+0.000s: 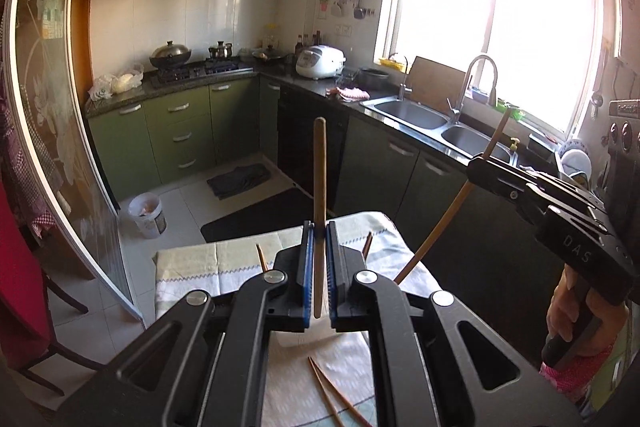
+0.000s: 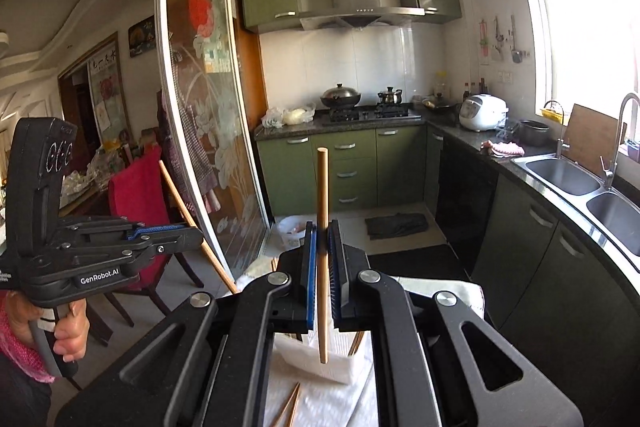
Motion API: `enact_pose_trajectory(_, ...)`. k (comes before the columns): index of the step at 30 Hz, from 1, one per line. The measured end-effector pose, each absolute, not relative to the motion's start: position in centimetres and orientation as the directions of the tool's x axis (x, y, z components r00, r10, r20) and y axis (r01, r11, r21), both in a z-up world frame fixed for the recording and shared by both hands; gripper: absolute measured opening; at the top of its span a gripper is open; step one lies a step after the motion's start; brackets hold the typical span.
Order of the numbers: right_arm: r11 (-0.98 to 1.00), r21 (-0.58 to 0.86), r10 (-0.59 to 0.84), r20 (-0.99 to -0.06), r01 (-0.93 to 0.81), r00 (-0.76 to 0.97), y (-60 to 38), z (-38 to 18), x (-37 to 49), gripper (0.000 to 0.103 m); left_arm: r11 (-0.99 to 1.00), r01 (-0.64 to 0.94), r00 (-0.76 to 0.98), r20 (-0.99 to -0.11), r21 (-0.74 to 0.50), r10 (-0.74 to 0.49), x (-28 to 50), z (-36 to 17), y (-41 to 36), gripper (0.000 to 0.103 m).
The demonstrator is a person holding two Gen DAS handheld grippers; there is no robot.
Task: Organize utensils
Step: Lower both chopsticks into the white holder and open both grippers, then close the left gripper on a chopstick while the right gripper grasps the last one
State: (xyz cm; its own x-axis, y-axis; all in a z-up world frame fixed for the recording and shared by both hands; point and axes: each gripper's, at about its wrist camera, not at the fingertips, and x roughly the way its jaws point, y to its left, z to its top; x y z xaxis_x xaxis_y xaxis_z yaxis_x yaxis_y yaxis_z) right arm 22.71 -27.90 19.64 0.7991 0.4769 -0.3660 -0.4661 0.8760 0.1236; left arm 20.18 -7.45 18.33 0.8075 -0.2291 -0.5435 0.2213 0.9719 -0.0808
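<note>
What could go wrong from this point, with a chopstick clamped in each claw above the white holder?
1. The left claw pinches its chopstick low on the shaft, so most of it stands free above and could pivot or slip on lowering.
2. The right claw's chopstick hangs just over the white holder; its tip could catch the rim or tip the light container.
3. The two claws are close together; the sticks could knock.

The left gripper has its blue-padded jaws closed on a chopstick that stands nearly upright between them. The right gripper is likewise clamped on a second chopstick, also upright. Both are held level, side by side, each by a bare hand wrapped around the handle beneath.
</note>
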Motion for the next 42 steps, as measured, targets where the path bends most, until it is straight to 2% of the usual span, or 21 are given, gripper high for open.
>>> enact_pose_trajectory(4, 0.882, 0.140, 0.465, -0.416, -0.451, 0.781, -27.0, 18.3, 26.5, 0.007, 0.979, 0.191, 0.790, -0.580, -0.077, -0.199, 23.3, 16.3, -7.5, 0.006)
enact_pose_trajectory(11, 0.888, 0.147, 0.437, -0.562, -0.435, 0.702, -25.0, 10.6, 31.4, 0.007, 0.986, 0.156, 0.683, -0.715, -0.060, -0.151, 27.1, 9.8, -7.2, 0.006)
enact_pose_trajectory(15, 0.890, 0.149, 0.425, -0.611, -0.431, 0.667, -24.8, 7.3, 32.6, 0.007, 0.987, 0.157, 0.645, -0.753, -0.039, -0.132, 27.5, 7.7, -7.0, 0.006)
enact_pose_trajectory(16, 0.889, 0.153, 0.427, -0.616, -0.432, 0.661, -24.8, 6.9, 32.7, 0.007, 0.987, 0.155, 0.637, -0.760, -0.035, -0.127, 27.5, 7.4, -6.9, 0.006)
enact_pose_trajectory(17, 0.890, 0.157, 0.427, -0.617, -0.429, 0.661, -24.9, 6.7, 32.7, 0.012, 0.988, 0.154, 0.630, -0.766, -0.034, -0.124, 27.5, 7.0, -6.8, 0.006)
enact_pose_trajectory(19, 0.890, 0.159, 0.429, -0.613, -0.428, 0.664, -25.2, 6.6, 32.3, 0.020, 0.988, 0.152, 0.620, -0.775, -0.033, -0.121, 27.4, 6.6, -6.6, 0.012)
enact_pose_trajectory(24, 0.881, 0.181, 0.458, -0.561, -0.438, 0.690, -27.3, 8.0, 29.1, 0.020, 0.989, 0.144, 0.626, -0.771, -0.033, -0.117, 26.5, 7.1, -6.5, 0.026)
enact_pose_trajectory(28, 0.871, 0.186, 0.478, -0.528, -0.454, 0.702, -30.0, 8.0, 24.7, 0.030, 0.985, 0.171, 0.611, -0.781, -0.035, -0.134, 23.9, 6.7, -6.9, 0.032)
enact_pose_trajectory(31, 0.871, 0.199, 0.479, -0.542, -0.449, 0.690, -32.0, 6.0, 21.7, 0.031, 0.981, 0.193, 0.527, -0.839, -0.037, -0.135, 22.5, 3.4, -7.7, 0.032)
enact_pose_trajectory(36, 0.871, 0.268, 0.488, -0.576, -0.412, 0.656, -35.6, 1.6, 18.6, 0.031, 0.979, 0.195, 0.302, -0.945, -0.067, -0.125, 22.1, -5.7, -9.2, 0.032)
enact_pose_trajectory(39, 0.874, 0.295, 0.484, -0.593, -0.386, 0.643, -37.4, -0.4, 17.6, 0.031, 0.980, 0.174, 0.216, -0.967, -0.099, -0.136, 22.4, -9.4, -9.9, 0.032)
enact_pose_trajectory(42, 0.875, 0.320, 0.484, -0.607, -0.363, 0.631, -38.7, -2.0, 17.1, 0.031, 0.982, 0.167, 0.210, -0.971, -0.082, -0.117, 22.7, -10.8, -10.8, 0.032)
